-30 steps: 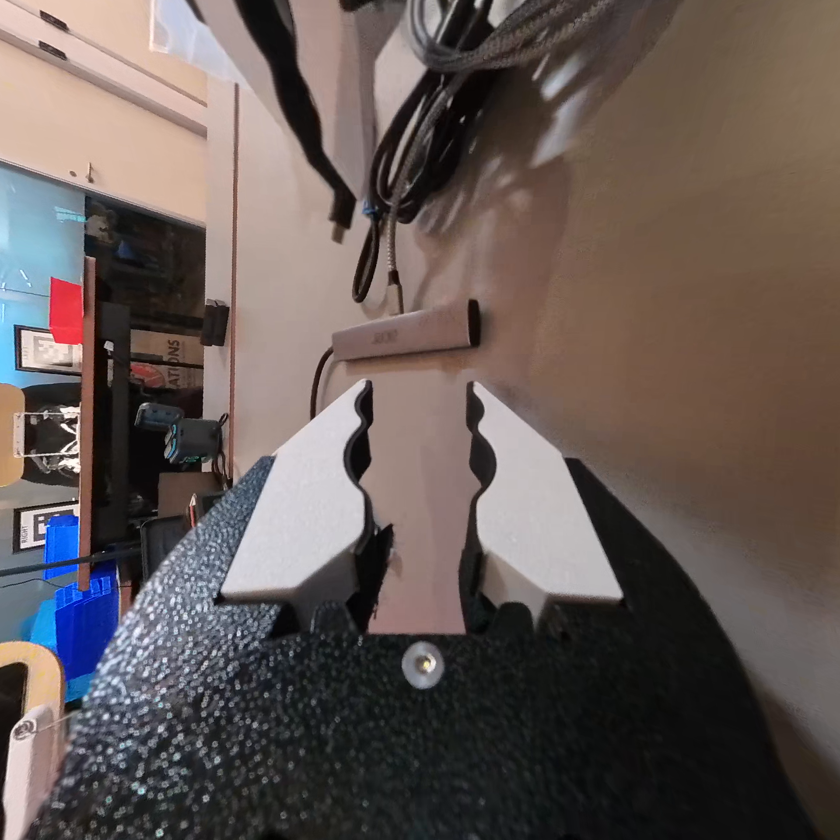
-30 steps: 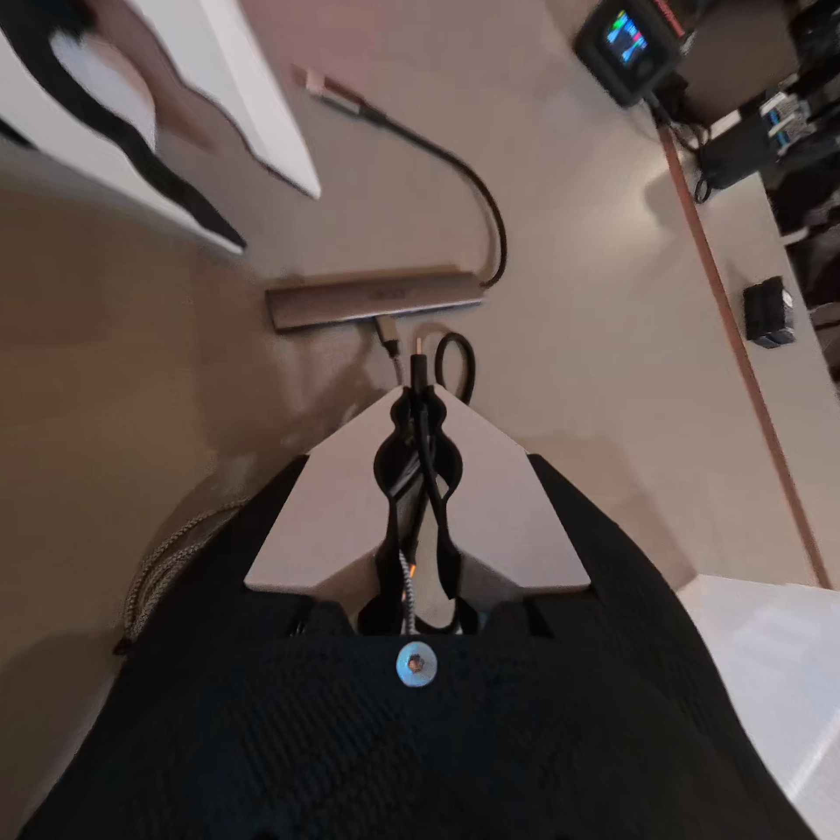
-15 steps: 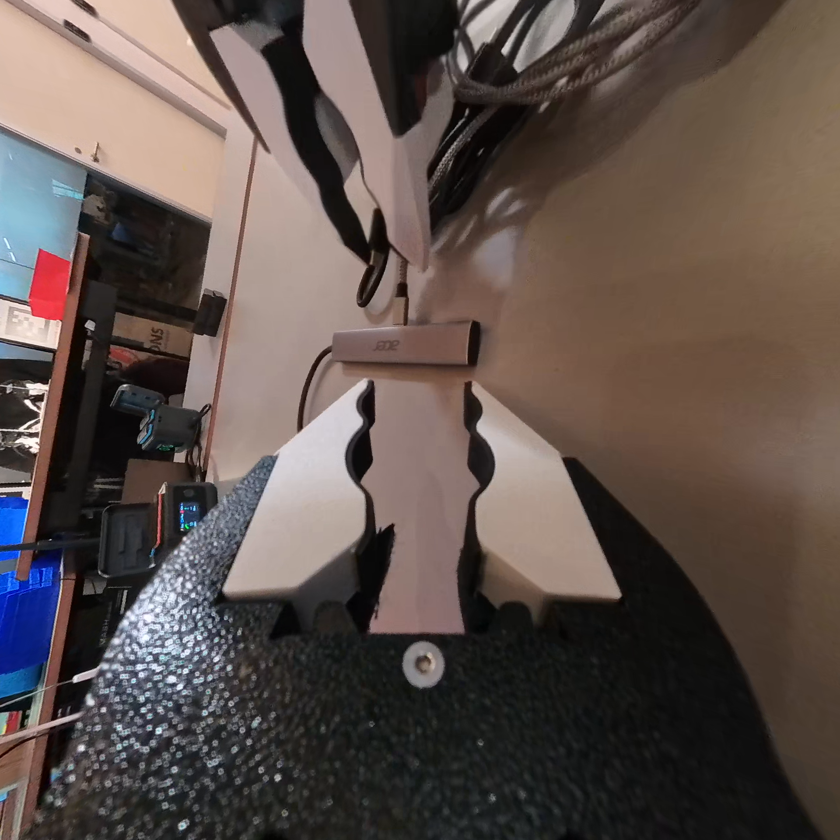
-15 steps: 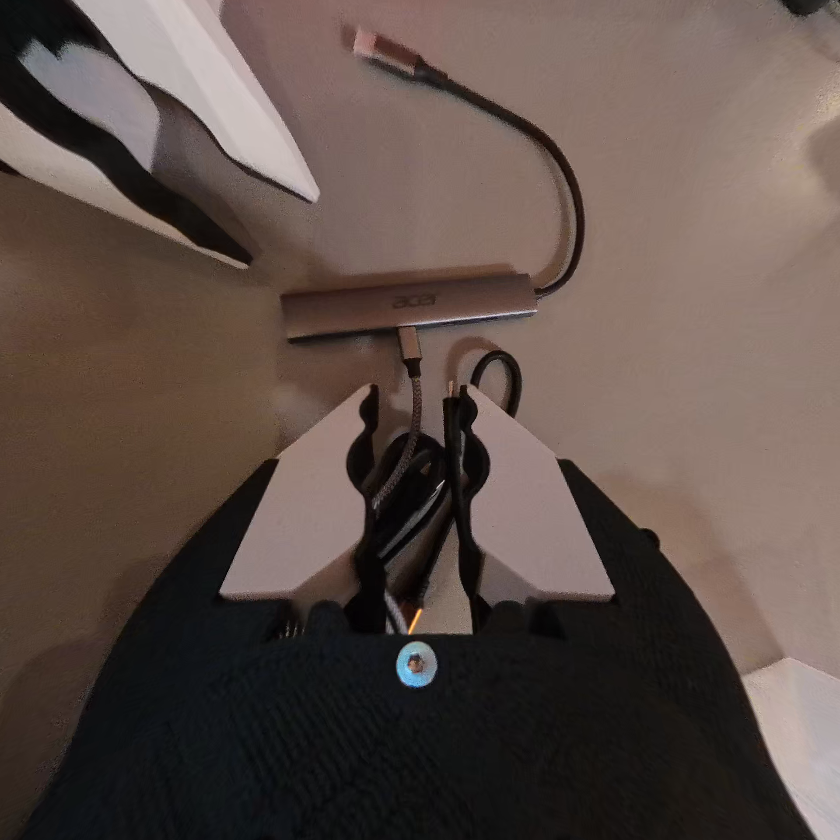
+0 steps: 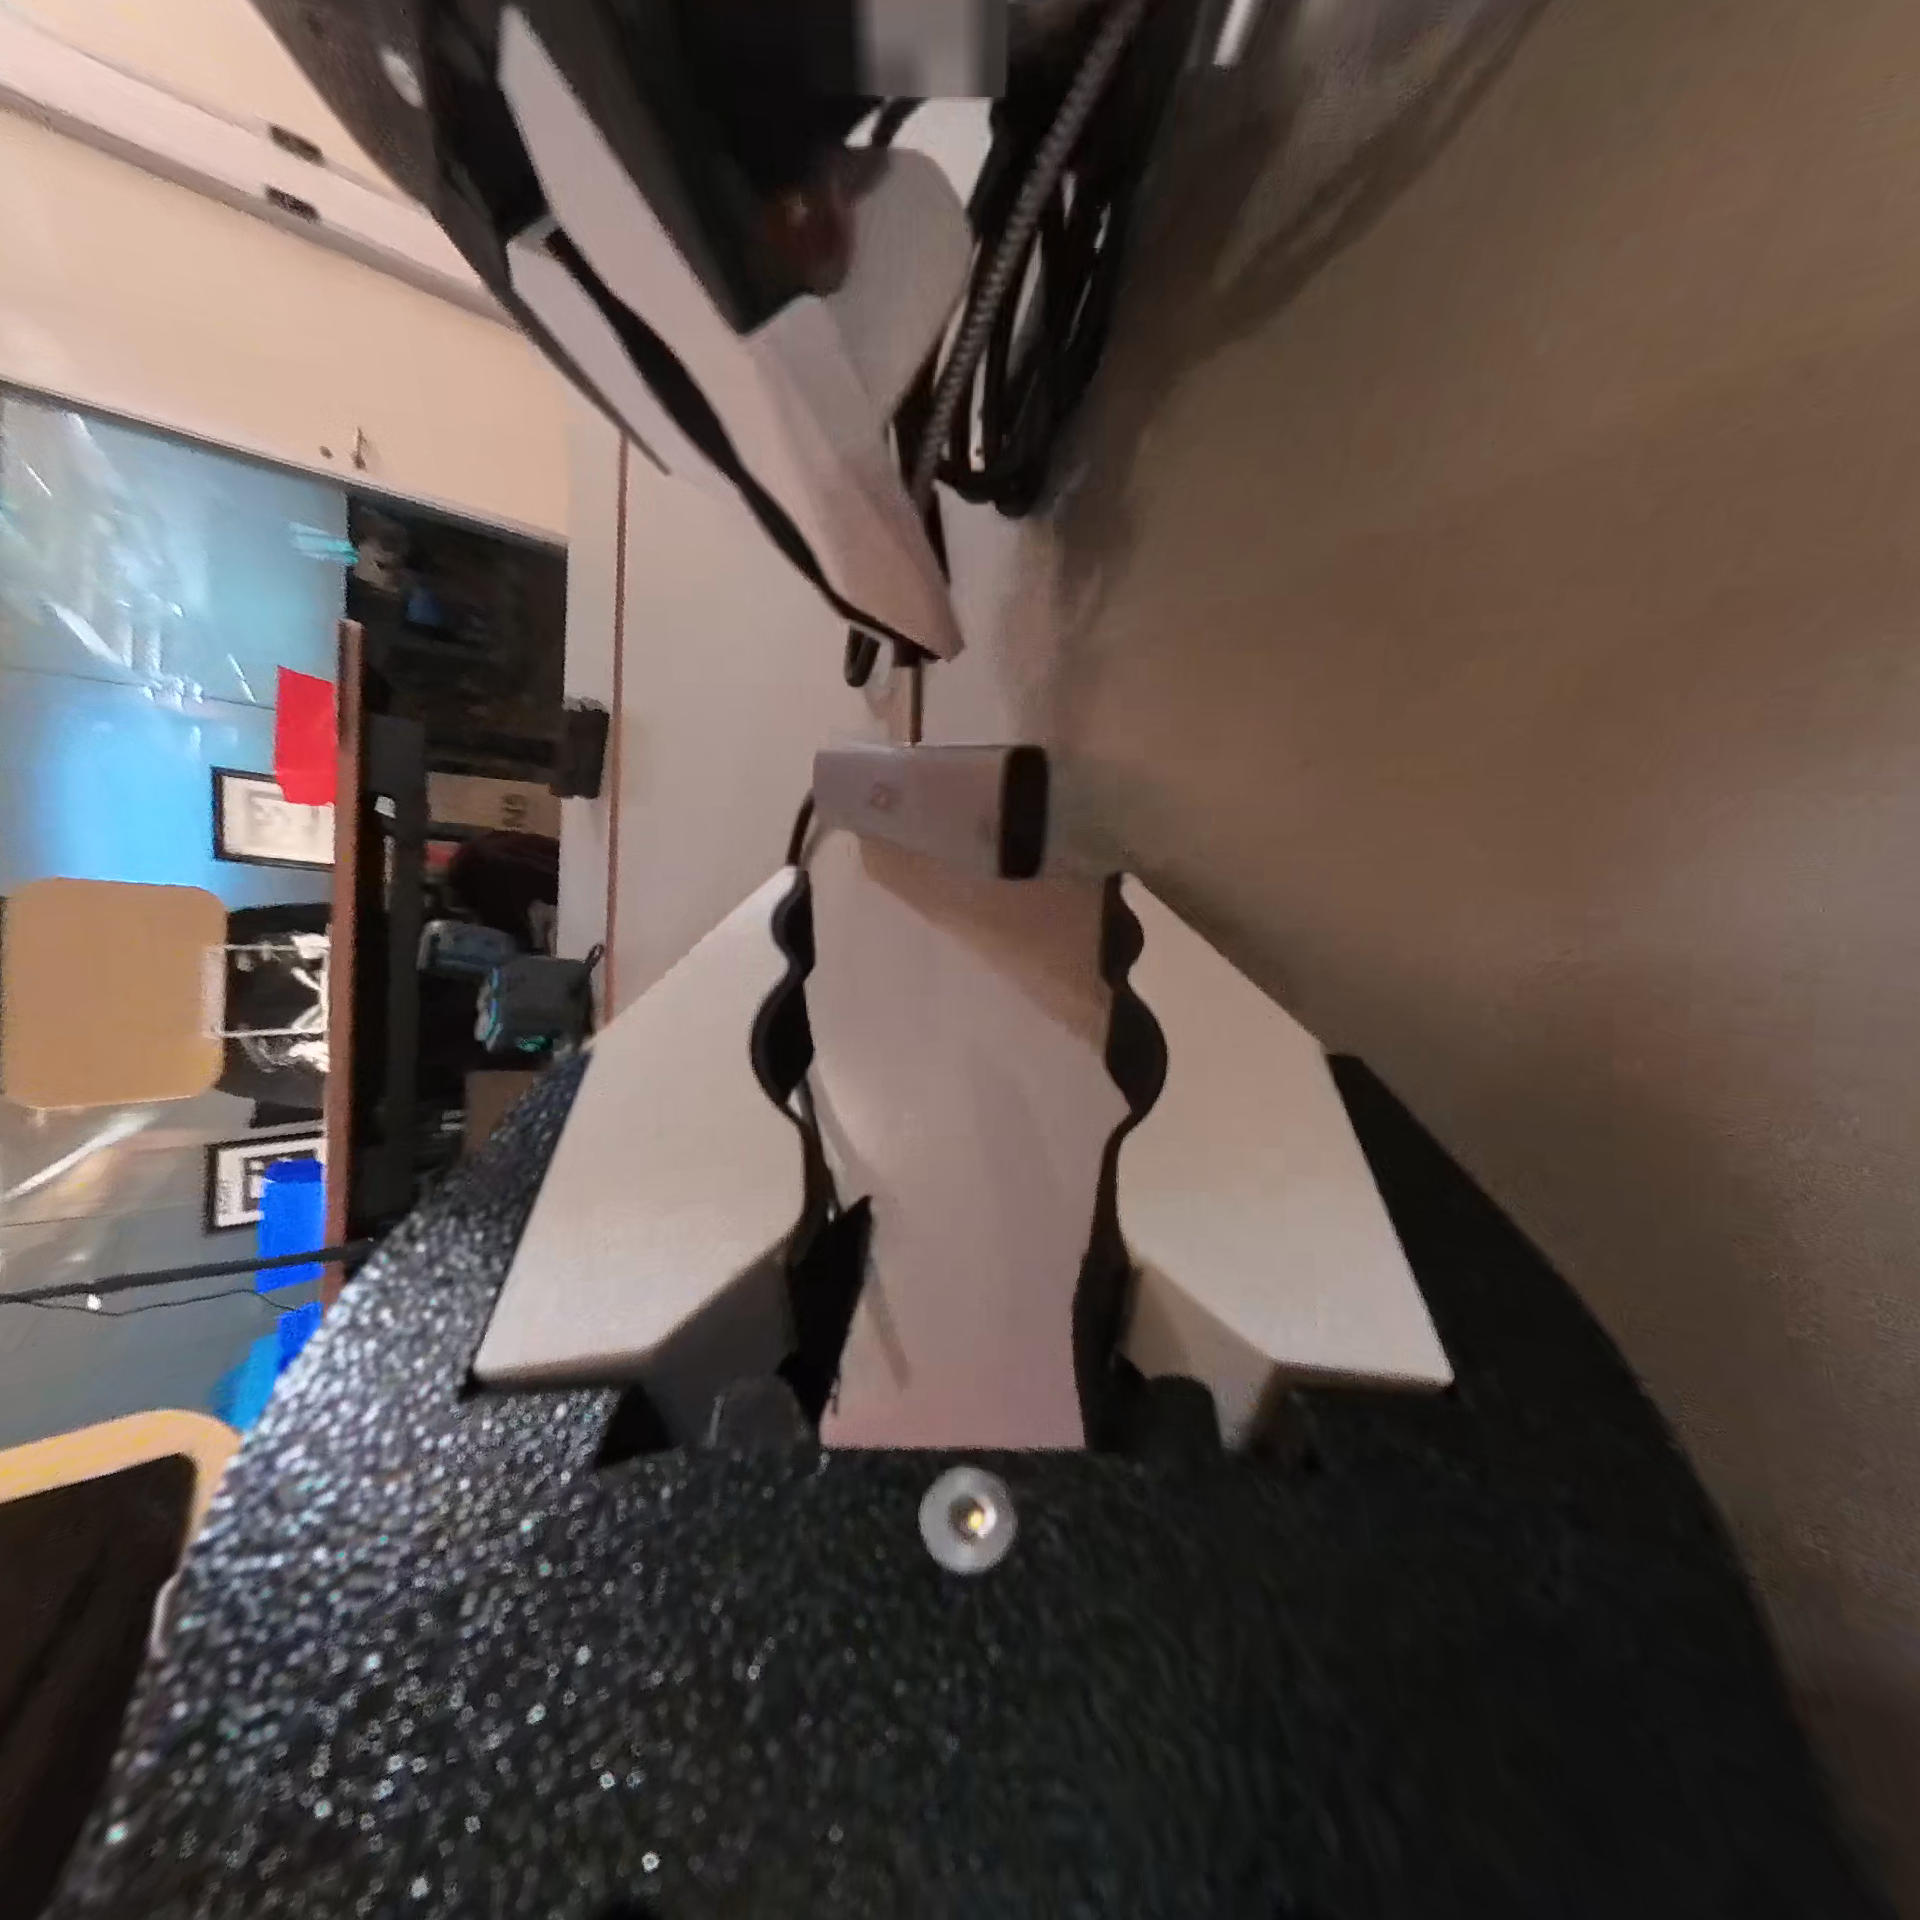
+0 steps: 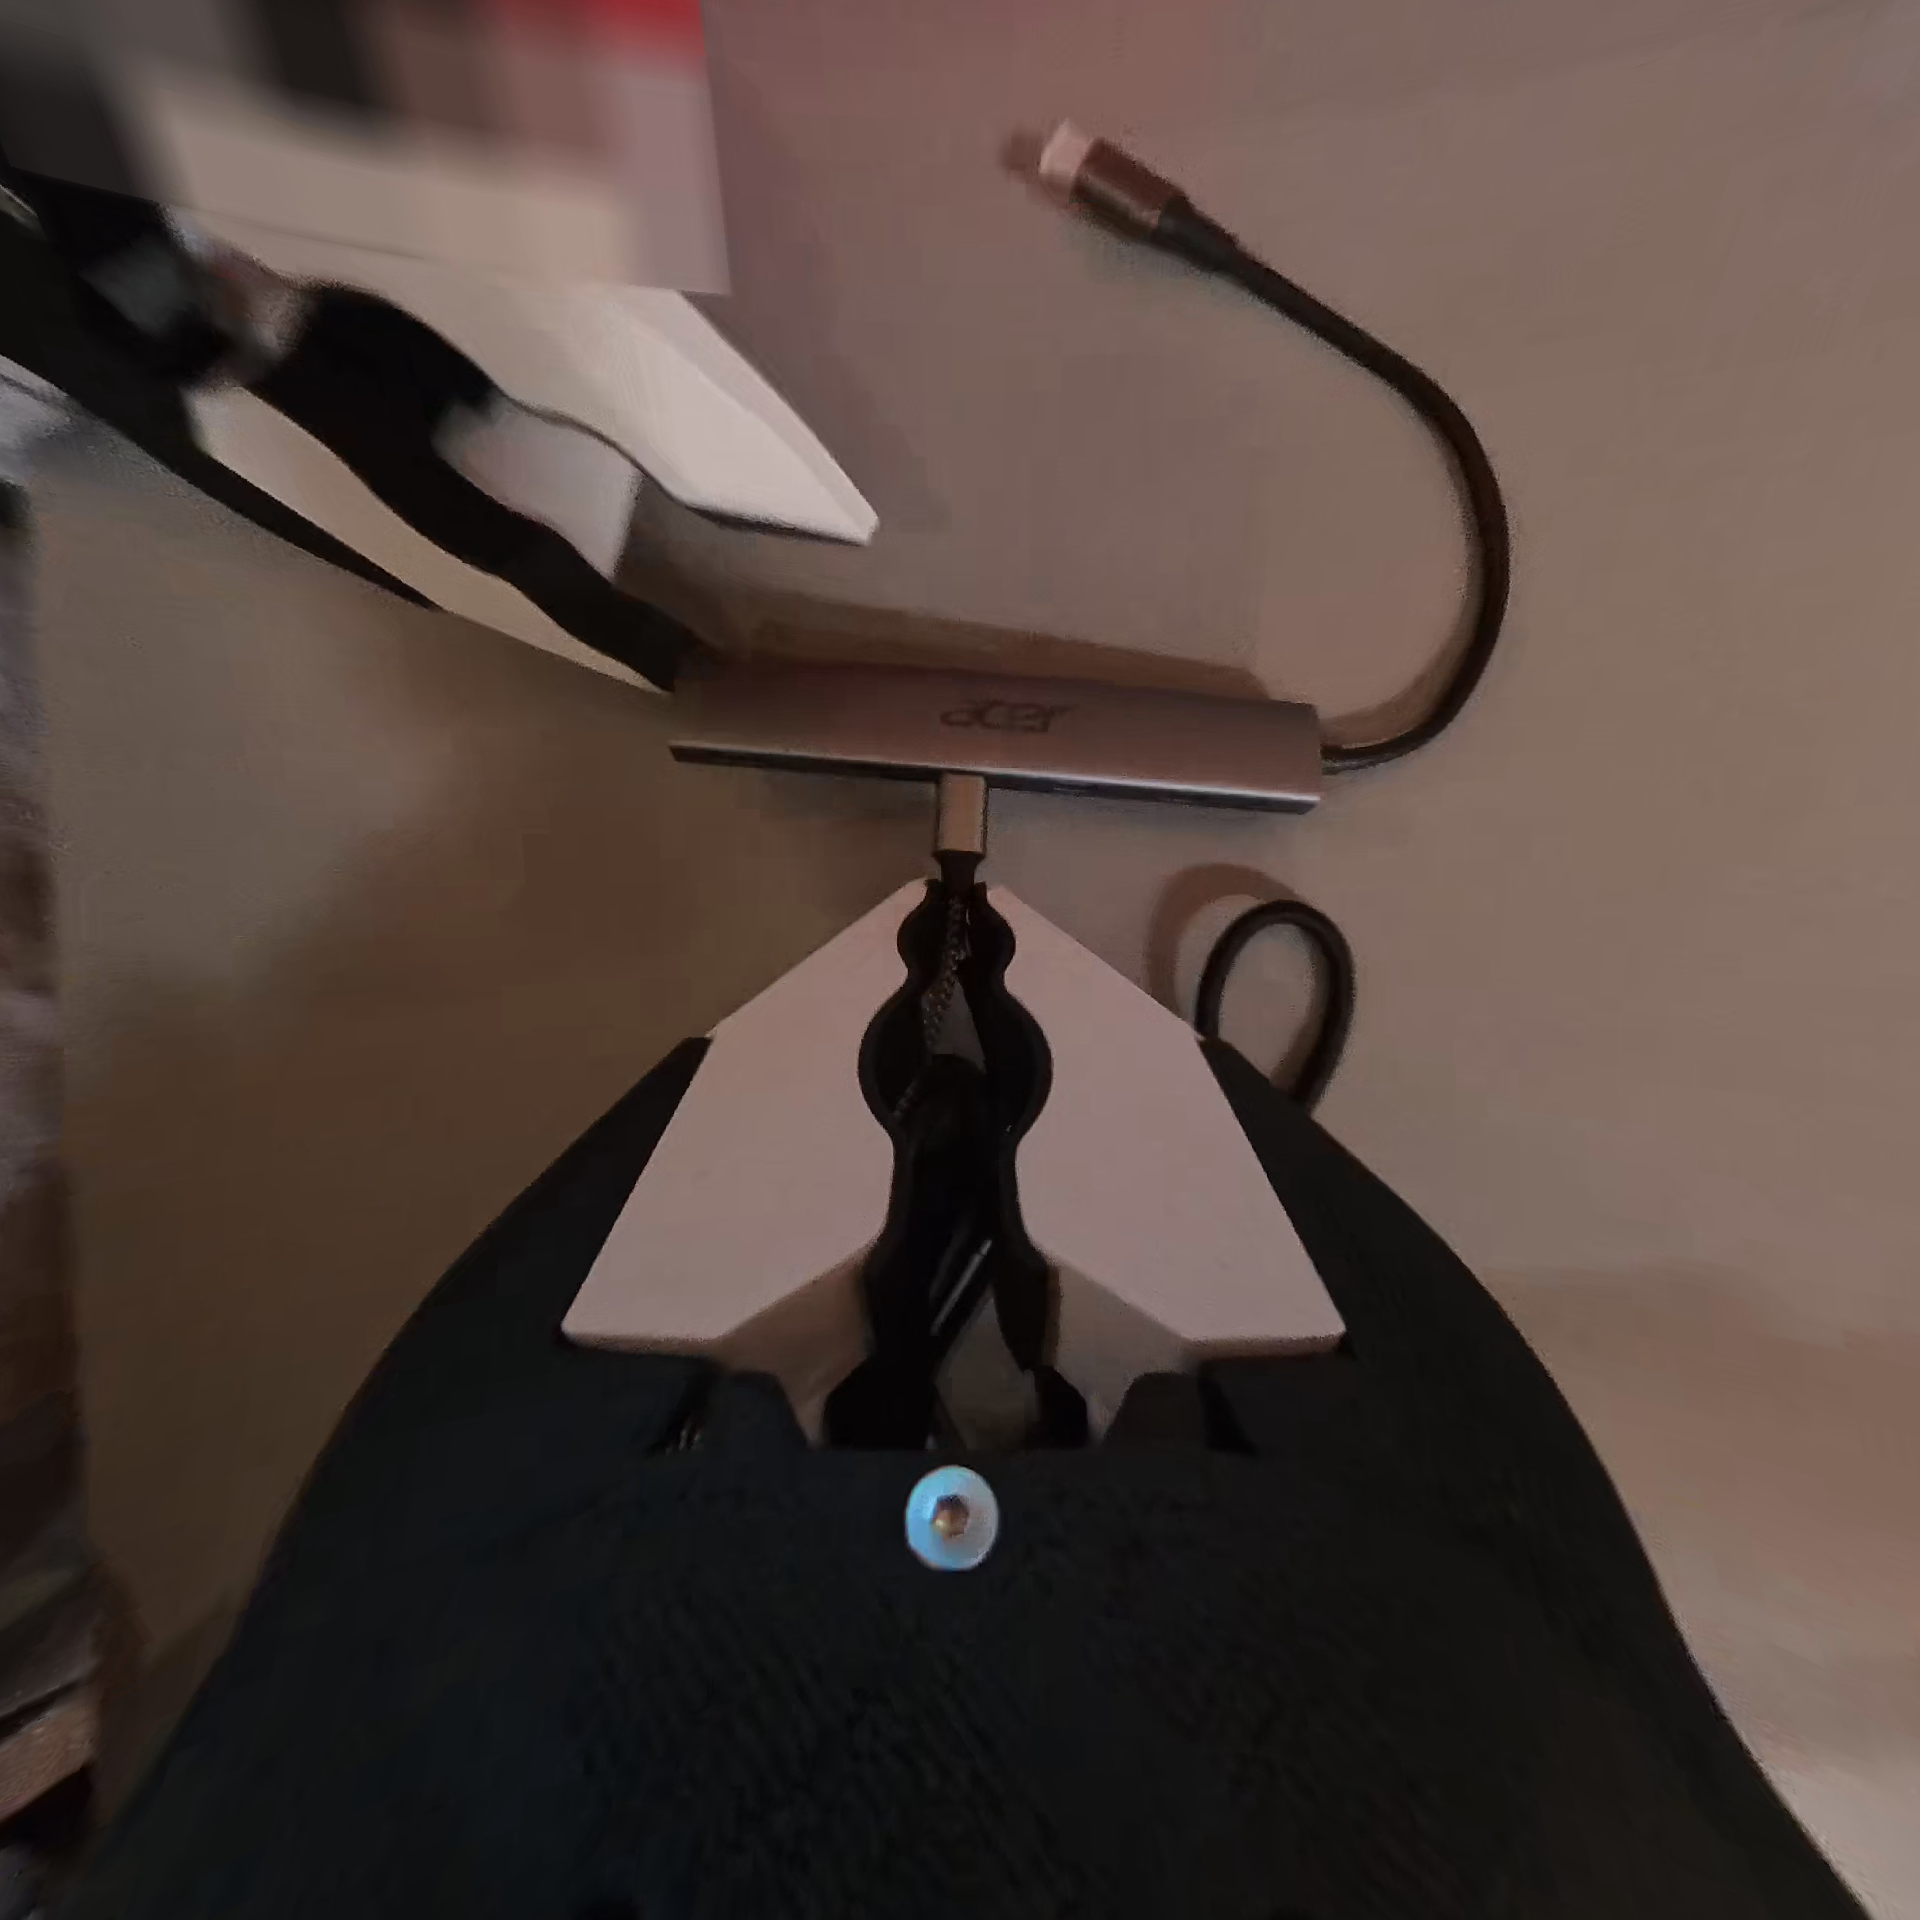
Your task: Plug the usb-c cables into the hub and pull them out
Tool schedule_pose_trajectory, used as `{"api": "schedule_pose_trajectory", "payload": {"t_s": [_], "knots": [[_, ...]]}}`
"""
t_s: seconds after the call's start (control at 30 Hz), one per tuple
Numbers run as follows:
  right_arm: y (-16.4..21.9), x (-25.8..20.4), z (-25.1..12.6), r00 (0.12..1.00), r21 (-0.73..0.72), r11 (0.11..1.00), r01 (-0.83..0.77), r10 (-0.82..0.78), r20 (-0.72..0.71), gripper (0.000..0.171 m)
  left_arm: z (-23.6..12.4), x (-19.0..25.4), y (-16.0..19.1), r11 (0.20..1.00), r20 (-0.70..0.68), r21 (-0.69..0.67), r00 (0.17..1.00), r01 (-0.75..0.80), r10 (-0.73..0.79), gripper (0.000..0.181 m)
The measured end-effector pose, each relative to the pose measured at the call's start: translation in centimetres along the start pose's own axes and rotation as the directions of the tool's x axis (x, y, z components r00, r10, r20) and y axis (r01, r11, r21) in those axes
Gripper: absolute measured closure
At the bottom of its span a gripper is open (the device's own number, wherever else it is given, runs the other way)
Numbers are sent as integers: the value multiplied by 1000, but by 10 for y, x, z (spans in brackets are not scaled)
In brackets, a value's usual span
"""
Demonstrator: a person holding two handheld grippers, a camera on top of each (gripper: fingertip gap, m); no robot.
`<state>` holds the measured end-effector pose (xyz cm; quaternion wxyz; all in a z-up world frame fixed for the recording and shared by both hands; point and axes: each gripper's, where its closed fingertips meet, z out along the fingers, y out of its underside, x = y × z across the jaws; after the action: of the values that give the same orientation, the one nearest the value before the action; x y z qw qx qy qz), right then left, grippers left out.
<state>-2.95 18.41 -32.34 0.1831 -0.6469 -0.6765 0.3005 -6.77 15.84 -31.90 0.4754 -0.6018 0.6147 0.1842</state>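
Observation:
The grey hub [image 6: 1039,727] lies on the beige table. A braided usb-c cable's silver plug [image 6: 961,816] sits in the hub's near side. My right gripper [image 6: 956,891] is shut on the braided cable [image 6: 948,966] just behind that plug. A black cable also runs between its fingers lower down. My left gripper [image 5: 956,894] is open and empty, with the hub's end [image 5: 935,805] just ahead of its fingertips. In the right wrist view the left gripper [image 6: 665,499] shows at the hub's left end. In the left wrist view the right gripper [image 5: 790,416] hangs beyond the hub.
The hub's own black lead [image 6: 1455,499] curls right and back to a loose plug [image 6: 1101,182]. A black cable loop [image 6: 1278,987] lies right of my right gripper. Bundled cables [image 5: 1018,312] trail behind the right gripper. Shelves and clutter [image 5: 416,883] stand past the table edge. About 6 cm separates my left fingertips from my right.
My right gripper let go of the black cable's plug, opened, then shut on the braided cable near the hub. My left gripper moved closer to the hub's end and opened wider.

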Motion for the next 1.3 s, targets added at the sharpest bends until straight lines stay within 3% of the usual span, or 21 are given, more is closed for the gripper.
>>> {"api": "schedule_pose_trajectory", "payload": {"t_s": [0.03,0.13,0.2,0.27,0.33,0.4,0.5,0.57,0.7,0.87,1.0,1.07,1.1,1.2,1.3], "knots": [[-3,-3,-3,999,27,999,-20,19,41,167,2,-1,-2,1000,17,8,1000,-13,13,127],[-7,-11,-9,990,69,996,-55,45,134,167,1,-5,-18,995,72,83,996,-49,43,133],[-8,-15,-10,986,75,996,-58,45,160,167,0,-5,-27,989,97,119,992,-89,77,165],[-8,-13,-9,991,73,996,-49,39,129,167,0,-11,-29,987,152,109,984,-115,98,173],[-12,-6,-17,996,93,993,-72,67,53,164,-1,-17,-29,993,170,104,985,-52,33,174],[-11,9,-34,990,88,994,-61,71,-123,153,-2,-22,-21,997,195,77,981,-16,1,174],[-5,25,-62,925,61,998,-31,51,-377,150,-4,-22,-12,999,213,29,977,-26,19,174],[3,28,-75,885,50,998,-35,54,-463,152,-7,-21,-11,999,213,23,976,-41,35,174],[20,32,-81,857,68,994,-85,108,-504,155,-21,-16,-13,995,204,85,978,-54,36,173],[13,38,-64,862,-13,999,37,-39,-506,146,-23,-12,-10,994,193,102,981,-48,28,174],[21,54,-48,864,-141,989,46,-110,-491,139,-25,-15,-9,990,181,139,983,19,-44,173],[20,56,-43,872,-137,989,58,-117,-476,151,-27,-19,-8,986,177,157,980,59,-87,173],[18,56,-44,870,-129,989,66,-120,-478,166,-28,-22,-7,983,178,165,978,81,-110,173],[-2,52,-62,793,-112,979,168,-202,-575,167,-28,-28,-6,971,170,180,967,160,-191,173],[-34,24,-87,638,-172,922,346,-366,-677,169,-27,-36,-4,958,179,180,950,223,-255,173]]}}
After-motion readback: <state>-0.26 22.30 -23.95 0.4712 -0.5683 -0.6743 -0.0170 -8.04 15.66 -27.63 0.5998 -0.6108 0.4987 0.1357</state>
